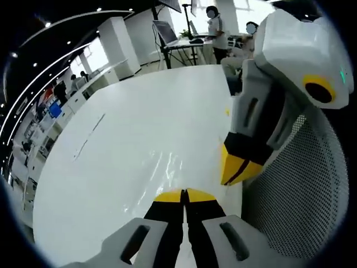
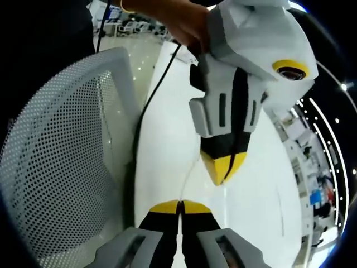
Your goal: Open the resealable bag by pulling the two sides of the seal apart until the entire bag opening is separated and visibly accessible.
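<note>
Left gripper view. The white table [image 1: 122,145] is seen running away from the camera toward desks where people stand. On it, just ahead of the left gripper [image 1: 184,195], lies the resealable bag [image 1: 159,167], clear and visible mainly as glossy glints. The left gripper's yellow-tipped jaws are pressed together, and a thin edge of the film appears to be pinched between them, though the contact itself is too fine to confirm. At the right, the right gripper [image 1: 237,167] comes down with its tips closed, close beside the same stretch of film. A perforated white chair back [image 1: 301,195] is seen at the far right.

Right gripper view. The perforated chair back [image 2: 61,162] is seen at the left and a black cable [image 2: 150,95] crosses the table [image 2: 167,145]. The right gripper [image 2: 179,207] is clenched, a faint line of film [image 2: 189,170] rising from its tips toward the left gripper [image 2: 223,167], which is held by a hand [image 2: 187,25] and is likewise closed.

Step in hand, as judged: the two sides of the seal are being taken up, one per gripper; no open mouth is visible yet. The next move calls for the grippers to be drawn apart, across the seal line, with both pinches kept firm.

Orientation: the bag's outline is too transparent to fix; the seal edge is judged to run between the two sets of tips, and which way the long axis lies cannot be told.
</note>
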Available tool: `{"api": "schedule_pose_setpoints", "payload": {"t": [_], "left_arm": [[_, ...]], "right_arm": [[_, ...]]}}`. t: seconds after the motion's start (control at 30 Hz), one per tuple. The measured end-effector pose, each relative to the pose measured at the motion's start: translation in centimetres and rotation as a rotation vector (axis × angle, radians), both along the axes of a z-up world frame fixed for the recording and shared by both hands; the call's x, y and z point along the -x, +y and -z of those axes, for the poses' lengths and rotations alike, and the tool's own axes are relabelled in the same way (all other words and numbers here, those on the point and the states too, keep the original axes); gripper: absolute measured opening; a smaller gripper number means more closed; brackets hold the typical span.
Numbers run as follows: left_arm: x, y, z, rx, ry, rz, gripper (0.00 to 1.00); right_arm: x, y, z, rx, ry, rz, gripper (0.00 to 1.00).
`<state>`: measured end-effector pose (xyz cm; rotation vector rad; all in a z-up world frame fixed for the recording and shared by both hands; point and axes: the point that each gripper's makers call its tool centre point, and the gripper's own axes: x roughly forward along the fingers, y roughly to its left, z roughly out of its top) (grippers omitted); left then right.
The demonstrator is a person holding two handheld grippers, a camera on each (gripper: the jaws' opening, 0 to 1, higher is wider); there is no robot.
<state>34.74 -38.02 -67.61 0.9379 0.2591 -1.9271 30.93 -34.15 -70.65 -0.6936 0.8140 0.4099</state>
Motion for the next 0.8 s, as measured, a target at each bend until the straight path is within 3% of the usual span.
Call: {"api": "schedule_pose_setpoints", "payload": {"t": [0.33,0.53,0.8], "left_arm": [[-1.4,-1.5,-3.0,0.138,-0.017,-0.081,0.00],[-1.8,-2.4,-5.0,0.223,-0.059,-0.094,0.00],[-1.6,-3.1,-7.1,0.271,-0.095,-0.070,0.00]], "right_arm": [[-0.3,-0.7,-0.4,-0.003,-0.024,0.038,0.00],[-0.7,-1.1,-0.9,-0.005,-0.045,0.059,0.00],[-1.0,-1.5,-1.4,-0.054,-0.072,0.107,0.00]]}}
